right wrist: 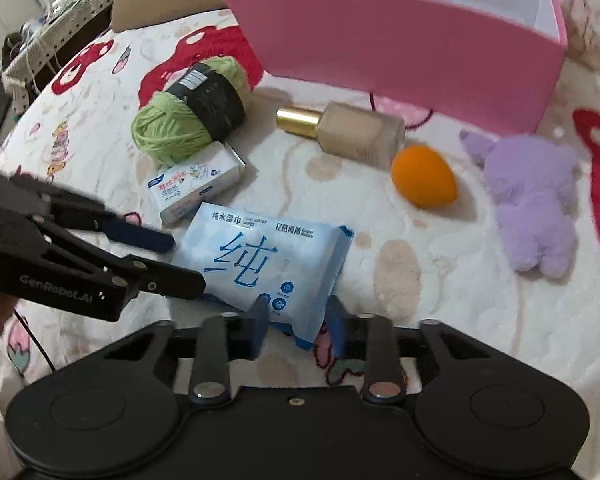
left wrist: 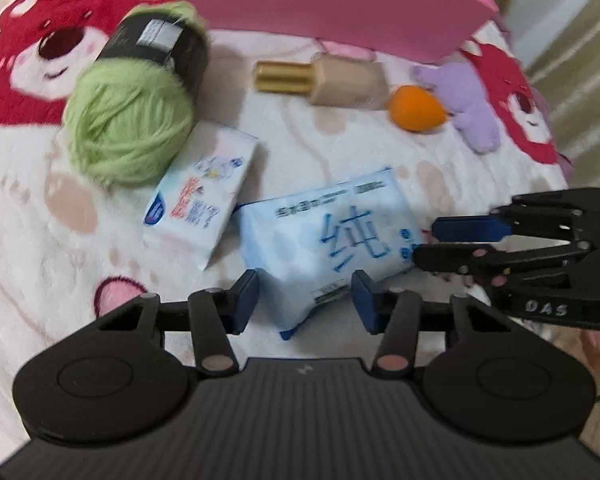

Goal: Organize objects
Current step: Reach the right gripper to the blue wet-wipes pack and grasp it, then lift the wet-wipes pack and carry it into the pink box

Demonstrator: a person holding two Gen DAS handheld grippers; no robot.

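Beyond our jaws stands the pink box [right wrist: 412,56], open at the top; what we can see of its pale inner walls holds nothing, though its floor is hidden from us.

Our left gripper [left wrist: 306,300] and right gripper [right wrist: 298,326] both sit low over the blue wet-wipes pack [right wrist: 268,264], which lies flat on the blanket directly ahead of both. In the left wrist view the pack's near end lies between the left jaws, and the blue pads look just apart from its sides; we cannot tell whether they press on it. In the right wrist view the right jaws have drawn in around the pack's near corner, the pads against the wrapper. Each gripper reaches in from the side of the other's view, meeting at this one pack.

Just past the pack, to the left, lies a smaller white tissue pack [right wrist: 196,182], touching the green yarn ball [right wrist: 188,120] with its dark label band. Further ahead, near the box, a foundation bottle [right wrist: 356,132] with a gold cap lies on its side, an orange sponge [right wrist: 424,178] just beside it and a purple plush toy [right wrist: 536,200] off to the right.

Everything rests on a bed under a cream blanket [right wrist: 440,320] printed with red bears and strawberries. Far left, a cluttered stand [right wrist: 56,12] stands at the bedside.
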